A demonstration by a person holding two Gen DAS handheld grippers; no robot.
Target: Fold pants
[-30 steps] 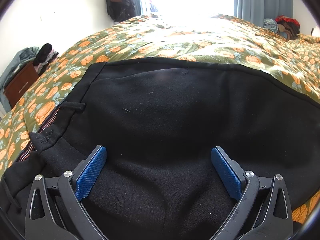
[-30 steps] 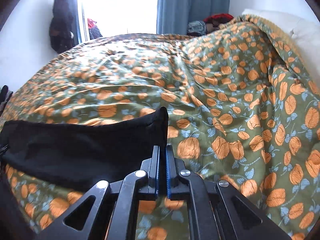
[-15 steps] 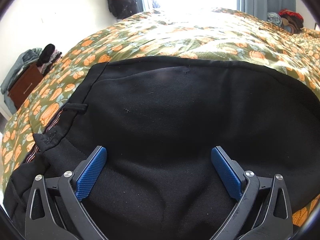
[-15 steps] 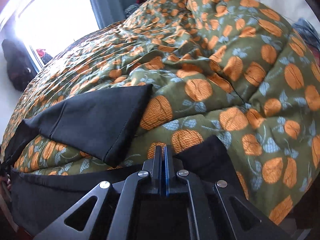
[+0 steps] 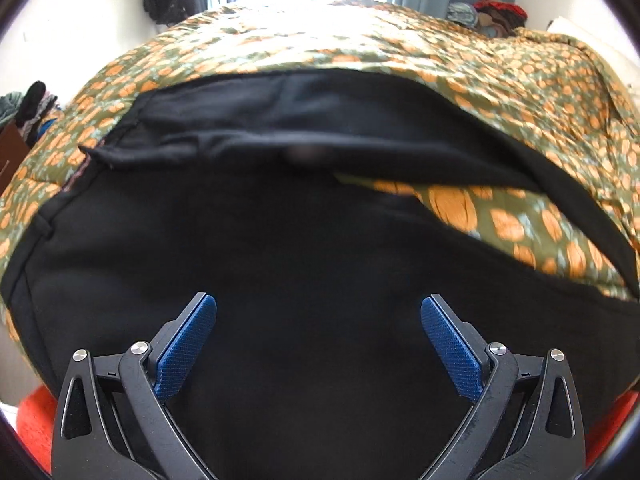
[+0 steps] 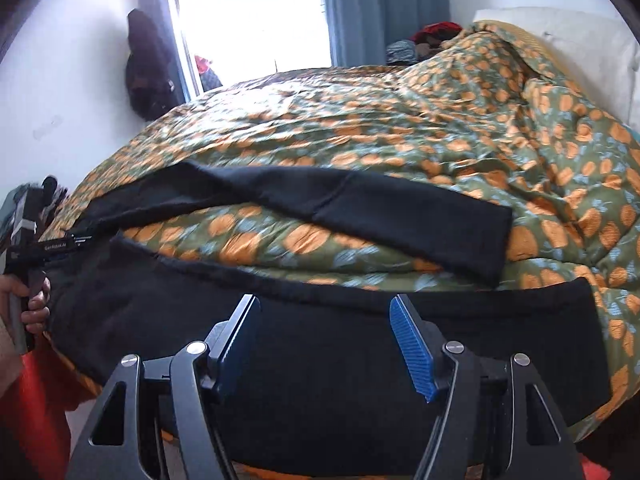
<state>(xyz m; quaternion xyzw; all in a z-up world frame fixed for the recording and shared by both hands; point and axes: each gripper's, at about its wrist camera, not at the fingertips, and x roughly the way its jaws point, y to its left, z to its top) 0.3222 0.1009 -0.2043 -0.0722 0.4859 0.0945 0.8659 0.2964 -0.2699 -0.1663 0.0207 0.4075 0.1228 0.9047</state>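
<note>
A: Starting left, what are the tongs doing?

B: The left gripper (image 5: pixel 319 322) is spread wide with nothing between its blue pads (image 5: pixel 186 346), hovering over the black pants (image 5: pixel 280 248).

A: And the pants?

B: Spread on the orange-flowered duvet (image 6: pixel 400 132), legs forked apart; one leg (image 6: pixel 360 208) runs toward two o'clock, the other leg (image 6: pixel 500 332) lies nearer at three, a wedge of duvet between them.

A: The right?

B: The right gripper (image 6: pixel 325 326) is released too, jaws apart above the nearer leg, gripping nothing.
</note>
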